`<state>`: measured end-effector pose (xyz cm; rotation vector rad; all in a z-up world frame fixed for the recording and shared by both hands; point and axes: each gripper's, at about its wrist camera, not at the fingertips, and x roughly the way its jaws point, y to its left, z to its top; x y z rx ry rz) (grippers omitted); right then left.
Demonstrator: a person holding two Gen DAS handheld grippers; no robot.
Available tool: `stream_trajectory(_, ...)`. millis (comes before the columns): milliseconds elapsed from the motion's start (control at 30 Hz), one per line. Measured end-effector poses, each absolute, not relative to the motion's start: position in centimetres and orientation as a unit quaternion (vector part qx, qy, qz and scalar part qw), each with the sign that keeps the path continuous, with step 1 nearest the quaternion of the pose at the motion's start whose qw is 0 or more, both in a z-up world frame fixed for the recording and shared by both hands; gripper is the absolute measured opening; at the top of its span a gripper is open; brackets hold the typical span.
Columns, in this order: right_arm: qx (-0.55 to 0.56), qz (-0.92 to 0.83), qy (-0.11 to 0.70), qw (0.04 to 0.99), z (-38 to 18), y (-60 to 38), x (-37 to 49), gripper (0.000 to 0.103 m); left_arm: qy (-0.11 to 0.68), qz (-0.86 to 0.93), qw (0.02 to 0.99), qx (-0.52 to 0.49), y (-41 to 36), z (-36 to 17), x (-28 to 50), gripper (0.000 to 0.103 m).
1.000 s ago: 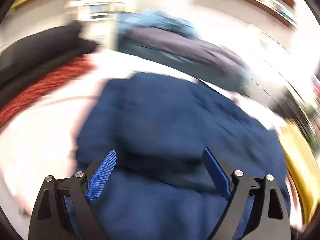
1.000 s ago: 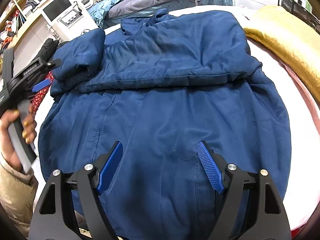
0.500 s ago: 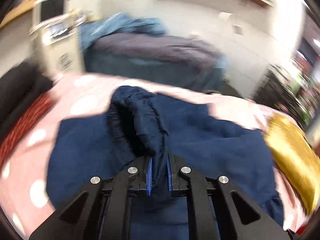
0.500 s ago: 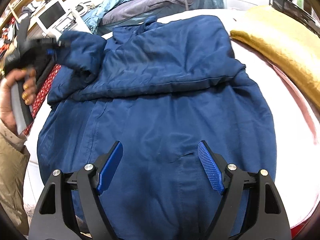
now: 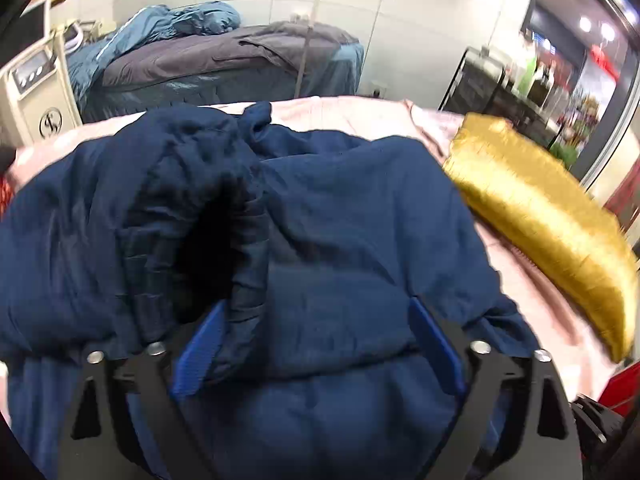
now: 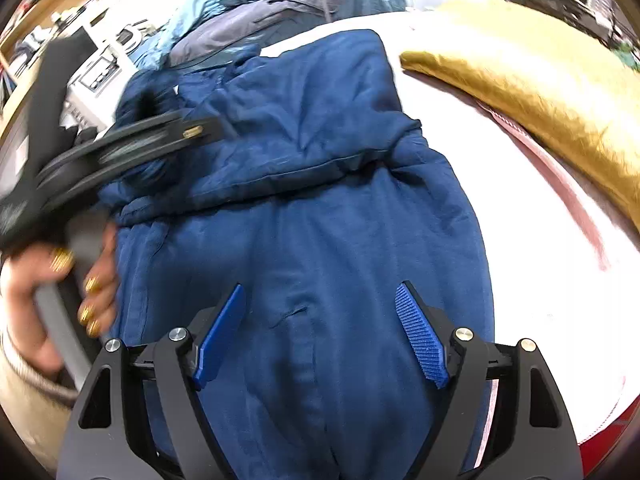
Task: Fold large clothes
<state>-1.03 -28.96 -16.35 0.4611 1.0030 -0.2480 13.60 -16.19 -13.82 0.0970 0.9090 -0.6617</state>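
Note:
A large navy padded jacket (image 6: pixel 320 220) lies spread on a pale pink bed cover (image 6: pixel 532 240), its far half folded over towards me. In the left wrist view the jacket (image 5: pixel 340 220) fills the frame, with a bunched sleeve (image 5: pixel 192 208) whose dark cuff opening faces the camera. My left gripper (image 5: pixel 316 344) is open; the sleeve's cuff edge rests against its left finger. From the right wrist view the left gripper's black body (image 6: pixel 132 148) shows blurred over the jacket's left side. My right gripper (image 6: pixel 320 332) is open and empty above the jacket's near hem.
A gold cushion (image 5: pixel 552 220) lies on the bed at the right, also in the right wrist view (image 6: pixel 540 92). A pile of grey and teal bedding (image 5: pixel 224 60) sits behind the bed. A beige machine (image 5: pixel 36 88) stands at the far left.
My left gripper was shut on the jacket's sleeve half a second ago; it has since opened, and the sleeve has slumped onto the jacket. The right gripper has stayed open over the hem.

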Motion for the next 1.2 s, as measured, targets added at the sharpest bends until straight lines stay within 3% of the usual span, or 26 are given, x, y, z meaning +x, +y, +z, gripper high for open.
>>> stream_trajectory(200,0.236,-0.143,0.440,0.854,-15.2,-30.0,0.2,0.077,0.404,-0.400,0.823,0.001,-13.4,-10.3,11.4,0.097)
stream_trajectory(367,0.240,-0.164,0.427,0.856,-14.1,-31.3,1.1,0.077,0.329,-0.491,0.806,0.023,-13.8,-5.9,6.6,0.097)
stream_trajectory(600,0.202,-0.117,0.454,0.860,-14.0,-29.0,3.7,0.077,0.373,-0.364,0.852,0.059,-9.9,-10.5,6.9,0.097)
stream_trajectory(800,0.186,-0.089,0.478,0.854,-15.7,-26.5,4.7,0.077,0.440,-0.217,0.871,-0.027,2.9,-14.9,10.6,0.096)
stream_trajectory(1033,0.175,-0.094,0.481,0.854,-17.1,-27.4,1.2,0.077,0.421,-0.127,0.895,-0.071,17.7,-14.7,9.6,0.096)
stream_trajectory(1200,0.196,-0.085,0.483,0.849,-17.7,-29.1,-2.6,0.077,0.423,-0.137,0.887,-0.127,23.9,-15.3,8.6,0.093)
